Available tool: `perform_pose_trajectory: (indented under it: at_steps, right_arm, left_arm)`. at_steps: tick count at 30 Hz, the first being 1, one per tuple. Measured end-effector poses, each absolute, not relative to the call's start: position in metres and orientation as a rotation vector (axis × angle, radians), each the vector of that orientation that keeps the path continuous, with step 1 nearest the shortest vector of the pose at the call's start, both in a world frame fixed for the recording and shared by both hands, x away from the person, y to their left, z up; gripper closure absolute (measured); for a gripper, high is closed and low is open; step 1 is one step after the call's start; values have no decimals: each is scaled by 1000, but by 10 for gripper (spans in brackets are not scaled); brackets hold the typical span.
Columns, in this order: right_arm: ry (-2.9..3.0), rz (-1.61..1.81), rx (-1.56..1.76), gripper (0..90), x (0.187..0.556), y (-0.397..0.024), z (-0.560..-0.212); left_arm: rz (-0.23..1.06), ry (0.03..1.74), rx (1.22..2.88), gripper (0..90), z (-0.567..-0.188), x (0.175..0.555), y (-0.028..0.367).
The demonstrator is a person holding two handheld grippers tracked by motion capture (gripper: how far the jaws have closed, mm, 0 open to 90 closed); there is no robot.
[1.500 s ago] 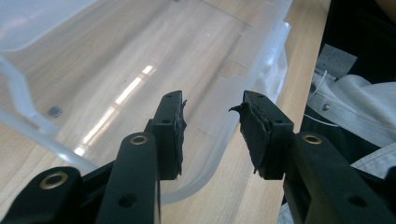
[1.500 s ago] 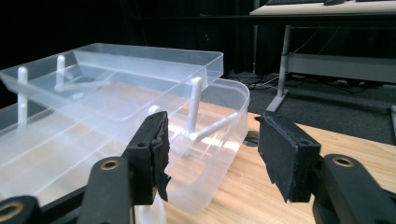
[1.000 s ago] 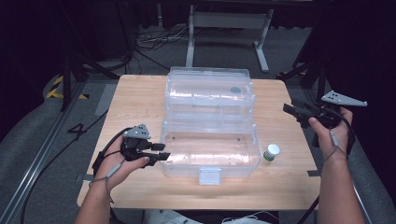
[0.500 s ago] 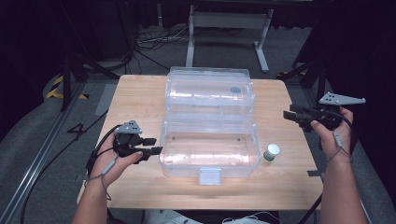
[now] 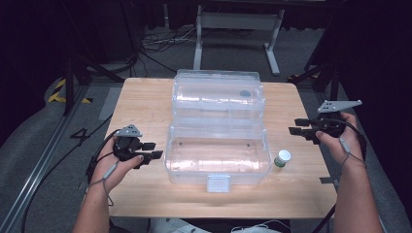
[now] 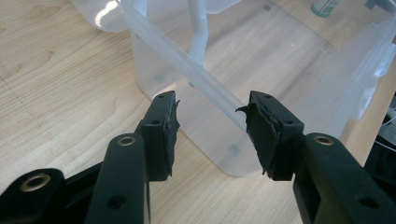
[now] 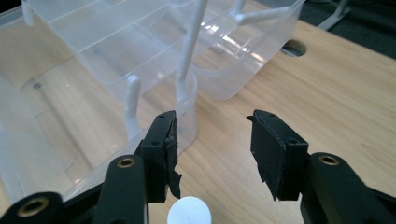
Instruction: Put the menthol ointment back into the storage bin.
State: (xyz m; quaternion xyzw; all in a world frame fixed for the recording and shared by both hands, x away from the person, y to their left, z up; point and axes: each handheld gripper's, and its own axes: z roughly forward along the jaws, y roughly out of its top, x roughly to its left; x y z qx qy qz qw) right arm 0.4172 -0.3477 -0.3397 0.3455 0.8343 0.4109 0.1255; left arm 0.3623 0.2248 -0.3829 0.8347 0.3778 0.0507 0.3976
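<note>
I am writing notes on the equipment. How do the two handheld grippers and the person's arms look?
Both the left gripper and the right gripper are black with two flat jaws, worn ragged pads and brass-coloured pivot rings. Each carries a grey three-cornered plate and trails a black cable. The forearms are bare, with no sleeves.

A clear plastic storage box (image 5: 217, 155) sits opened out on the tabletop (image 5: 141, 104), its tiered tray raised behind the empty base. It lies between both sets of open jaws. A small white-capped green bottle (image 5: 282, 158) stands upright just beside the box, below the right jaws.
</note>
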Motion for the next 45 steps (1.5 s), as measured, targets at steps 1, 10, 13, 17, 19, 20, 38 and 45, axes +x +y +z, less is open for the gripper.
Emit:
perform_pose_trajectory:
  at_steps: [1,10,13,17,19,20,38,45]
  right_arm:
    - [2445,1186,1006,513,418,-346,-341]
    - [2535,1088,994,504,424,-336,-353]
    - [2562,1049,995,499,426,-334,-358]
    - [2584,1019,987,494,427,-333,-361]
    - [2600,1013,988,494,428,-332,-362]
    - [2608,1006,988,494,428,-332,-363]
    - [2757,801,968,465,430,-325,-381]
    - [2823,715,935,448,430,-321,-389]
  left_arm:
    - [125,961,2111,534,-384,362,225]
    - [120,970,2120,529,-386,364,227]
    - [114,976,2123,527,-387,364,227]
    - [111,980,2126,524,-388,364,227]
    - [114,979,2131,522,-389,364,227]
    - [110,983,2130,522,-389,364,227]
    - [99,987,2136,518,-390,364,227]
    - [98,990,2135,517,-391,365,229]
